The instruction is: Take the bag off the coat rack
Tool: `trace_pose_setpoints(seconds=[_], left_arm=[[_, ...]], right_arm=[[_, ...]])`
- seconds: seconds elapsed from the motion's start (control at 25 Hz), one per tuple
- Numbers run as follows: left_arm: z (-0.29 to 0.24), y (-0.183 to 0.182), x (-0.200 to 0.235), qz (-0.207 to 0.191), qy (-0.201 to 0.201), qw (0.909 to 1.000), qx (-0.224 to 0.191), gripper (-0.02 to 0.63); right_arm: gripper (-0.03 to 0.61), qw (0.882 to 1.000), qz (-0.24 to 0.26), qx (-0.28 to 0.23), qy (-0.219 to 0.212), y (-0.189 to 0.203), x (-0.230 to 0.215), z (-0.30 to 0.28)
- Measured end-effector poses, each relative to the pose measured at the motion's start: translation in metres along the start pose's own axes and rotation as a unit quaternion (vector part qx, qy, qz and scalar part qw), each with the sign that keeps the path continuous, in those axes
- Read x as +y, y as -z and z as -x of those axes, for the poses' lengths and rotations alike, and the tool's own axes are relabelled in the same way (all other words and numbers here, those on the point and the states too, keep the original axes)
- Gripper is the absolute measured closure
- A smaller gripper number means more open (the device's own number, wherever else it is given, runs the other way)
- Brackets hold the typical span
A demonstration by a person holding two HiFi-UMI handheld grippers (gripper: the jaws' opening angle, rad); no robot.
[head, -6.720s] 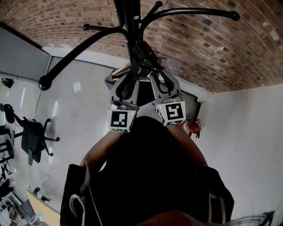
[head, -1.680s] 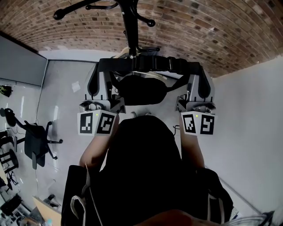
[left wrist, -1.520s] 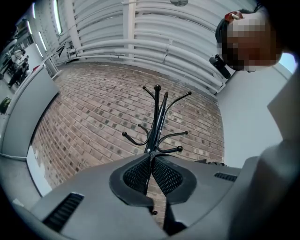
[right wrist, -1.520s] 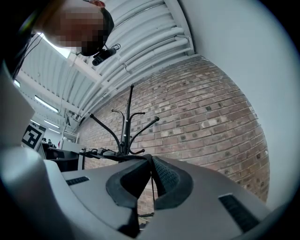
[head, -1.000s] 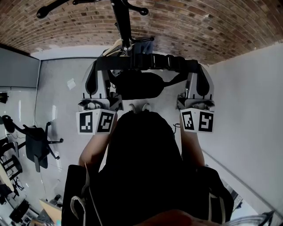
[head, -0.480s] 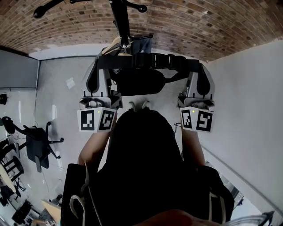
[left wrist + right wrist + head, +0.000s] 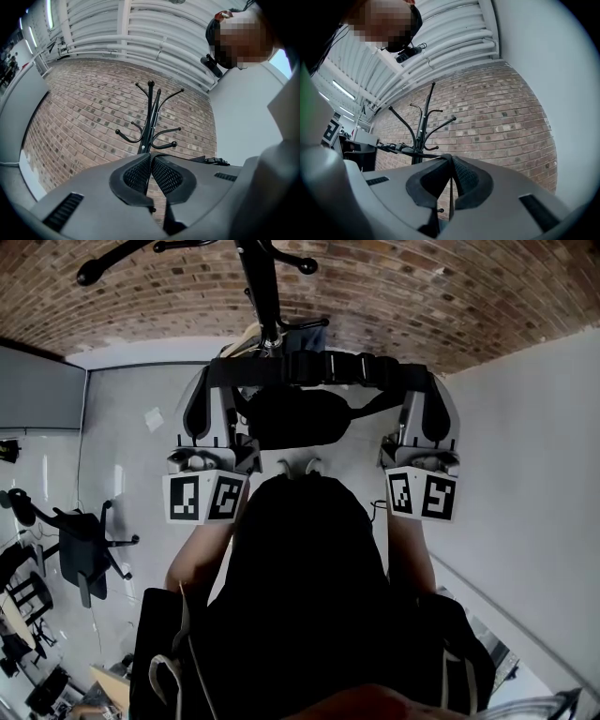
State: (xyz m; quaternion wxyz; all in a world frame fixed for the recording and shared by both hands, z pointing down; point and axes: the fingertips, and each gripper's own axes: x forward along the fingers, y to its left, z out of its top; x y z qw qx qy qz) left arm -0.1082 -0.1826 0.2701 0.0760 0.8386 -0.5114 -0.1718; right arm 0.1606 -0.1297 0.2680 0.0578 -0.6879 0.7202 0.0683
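Observation:
In the head view a black bag (image 7: pixel 295 418) hangs from its black strap (image 7: pixel 319 369), which is stretched level between my two grippers. My left gripper (image 7: pixel 214 373) is shut on the strap's left end and my right gripper (image 7: pixel 424 376) is shut on its right end. The bag hangs apart from the black coat rack (image 7: pixel 265 287), which stands just beyond it with bare hooks. The left gripper view has the jaws (image 7: pixel 151 161) pressed together, the strap (image 7: pixel 208 160) leading off to the right and the rack (image 7: pixel 150 122) behind. In the right gripper view the jaws (image 7: pixel 450 161) are closed too, and the strap (image 7: pixel 401 150) runs left.
A brick wall (image 7: pixel 422 296) stands behind the rack and a white wall (image 7: pixel 525 474) runs along the right. To the left are a grey partition (image 7: pixel 37 390) and a black office chair (image 7: pixel 80 545) on the pale floor. The person's white shoes (image 7: pixel 300 467) show under the bag.
Several seconds ago both grippers were close together at the rack's pole. Since then they have spread apart with the strap taut between them, clear of the rack. Over the last second they barely moved.

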Motion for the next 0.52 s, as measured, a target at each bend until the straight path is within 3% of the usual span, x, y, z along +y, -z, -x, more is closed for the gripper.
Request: trace_pose_setpoints(seconds=[0.52], left_arm=[[-0.010, -0.010, 0.002, -0.007, 0.008, 0.9999, -0.008, 0.590]], right_arm=[[0.555, 1.000, -0.006, -0.026, -0.010, -0.010, 0.001, -0.013]])
